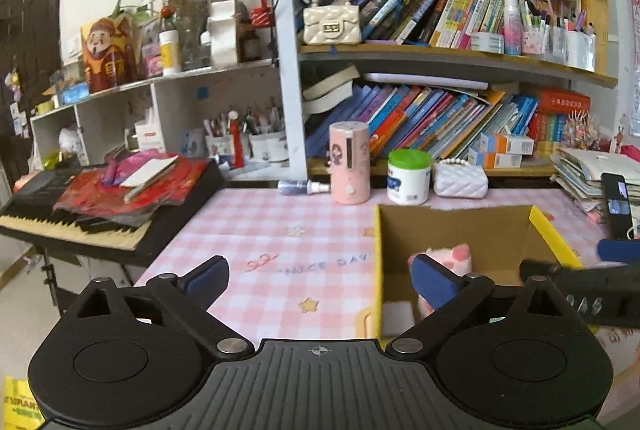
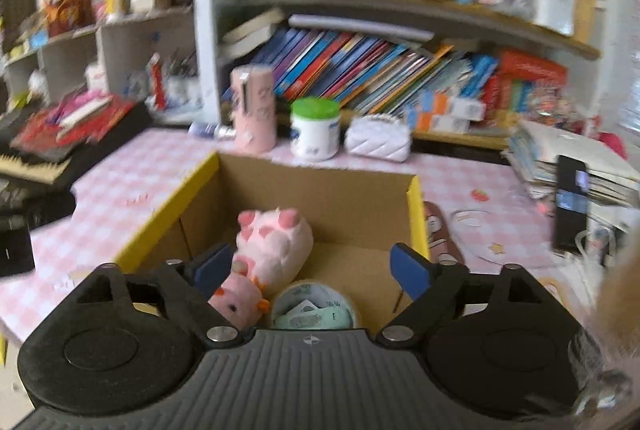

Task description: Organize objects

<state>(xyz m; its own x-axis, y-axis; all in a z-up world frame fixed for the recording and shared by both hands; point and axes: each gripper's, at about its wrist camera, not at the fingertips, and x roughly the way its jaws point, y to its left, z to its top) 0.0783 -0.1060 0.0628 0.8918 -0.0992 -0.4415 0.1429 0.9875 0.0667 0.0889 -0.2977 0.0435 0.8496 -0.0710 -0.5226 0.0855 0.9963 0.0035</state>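
An open cardboard box [image 1: 456, 226] with yellow flaps stands on the pink checked table [image 1: 264, 230]; it also shows in the right wrist view [image 2: 340, 198]. Inside lie a pink plush toy [image 2: 272, 246], partly seen in the left wrist view [image 1: 452, 256], and a roll of clear tape [image 2: 316, 306]. My left gripper [image 1: 320, 280] is open and empty, over the table at the box's left wall. My right gripper [image 2: 310, 266] is open and empty above the box, over the plush and tape; it shows as a dark arm in the left wrist view [image 1: 580, 286].
At the table's back stand a pink cylinder [image 1: 349, 162], a green-lidded jar [image 1: 409, 176], a white quilted purse [image 1: 460, 179] and a small lying bottle [image 1: 302, 186]. A keyboard [image 1: 92, 214] with red papers sits left. Book stacks and a phone [image 1: 618, 204] sit right. Bookshelves rise behind.
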